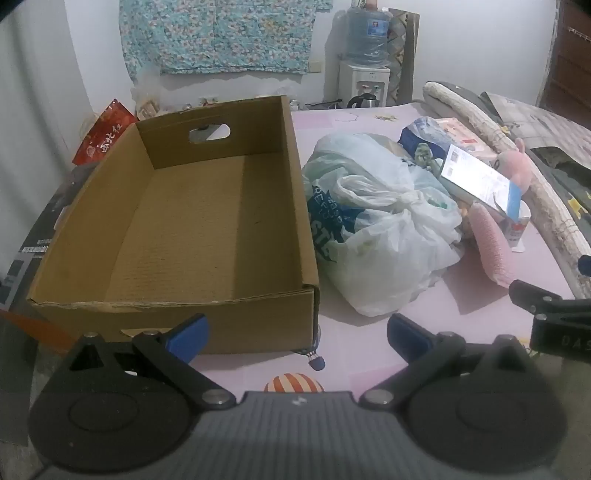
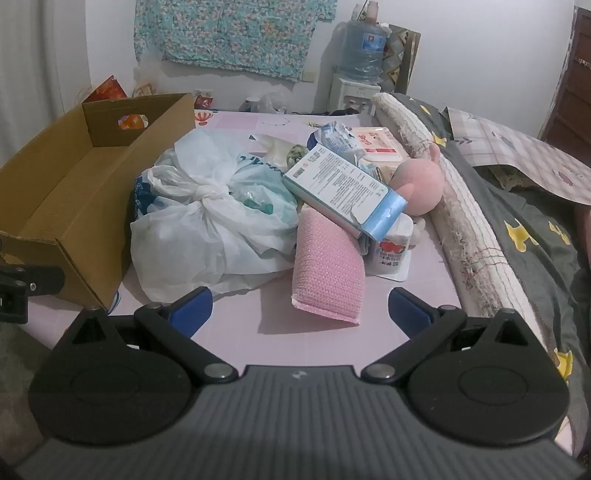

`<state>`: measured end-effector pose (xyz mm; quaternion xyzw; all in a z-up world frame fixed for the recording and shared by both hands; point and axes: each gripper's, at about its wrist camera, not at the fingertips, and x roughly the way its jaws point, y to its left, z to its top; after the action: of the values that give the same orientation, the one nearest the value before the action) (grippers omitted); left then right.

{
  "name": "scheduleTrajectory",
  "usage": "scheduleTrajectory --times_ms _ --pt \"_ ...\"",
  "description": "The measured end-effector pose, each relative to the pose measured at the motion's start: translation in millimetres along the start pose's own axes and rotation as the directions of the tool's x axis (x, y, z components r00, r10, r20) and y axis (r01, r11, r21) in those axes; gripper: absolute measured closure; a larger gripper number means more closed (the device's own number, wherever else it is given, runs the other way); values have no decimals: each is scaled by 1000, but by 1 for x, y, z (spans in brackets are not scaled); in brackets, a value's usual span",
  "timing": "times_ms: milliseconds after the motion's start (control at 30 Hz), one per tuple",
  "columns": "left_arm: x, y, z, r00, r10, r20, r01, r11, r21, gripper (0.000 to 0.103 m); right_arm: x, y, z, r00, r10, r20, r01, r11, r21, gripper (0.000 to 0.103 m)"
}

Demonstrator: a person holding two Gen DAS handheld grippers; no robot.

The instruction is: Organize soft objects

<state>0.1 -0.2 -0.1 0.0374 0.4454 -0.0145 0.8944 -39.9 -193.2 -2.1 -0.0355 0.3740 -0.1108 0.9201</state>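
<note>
An empty cardboard box stands on the pink bed sheet at the left. Right of it lies a knotted white plastic bag. A pink sponge-like pad, a light-blue carton, a pink plush toy and a small white packet are piled beside the bag. My left gripper is open in front of the box's near right corner. My right gripper is open just short of the pink pad, holding nothing.
A rolled cream mat and a grey quilt run along the right side of the bed. A water dispenser and patterned cloth stand at the back wall. A red bag sits behind the box.
</note>
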Motion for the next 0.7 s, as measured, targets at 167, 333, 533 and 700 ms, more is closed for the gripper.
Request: scheduleTrajectory --times_ms 167,333,533,700 --pt "0 -1 0 1000 -2 4 2 1000 3 0 0 0 0 1000 1 -1 -1 1000 3 1" --pt "3 -3 2 1000 -9 1 9 1000 11 0 -1 0 0 1000 -1 2 1 1000 0 1" --pt "2 -3 1 1000 -7 4 7 1000 10 0 -1 1 2 1000 0 0 0 1000 -3 1" --pt "2 -3 1 1000 -10 0 10 1000 6 0 -1 1 2 1000 -2 2 2 1000 -5 1"
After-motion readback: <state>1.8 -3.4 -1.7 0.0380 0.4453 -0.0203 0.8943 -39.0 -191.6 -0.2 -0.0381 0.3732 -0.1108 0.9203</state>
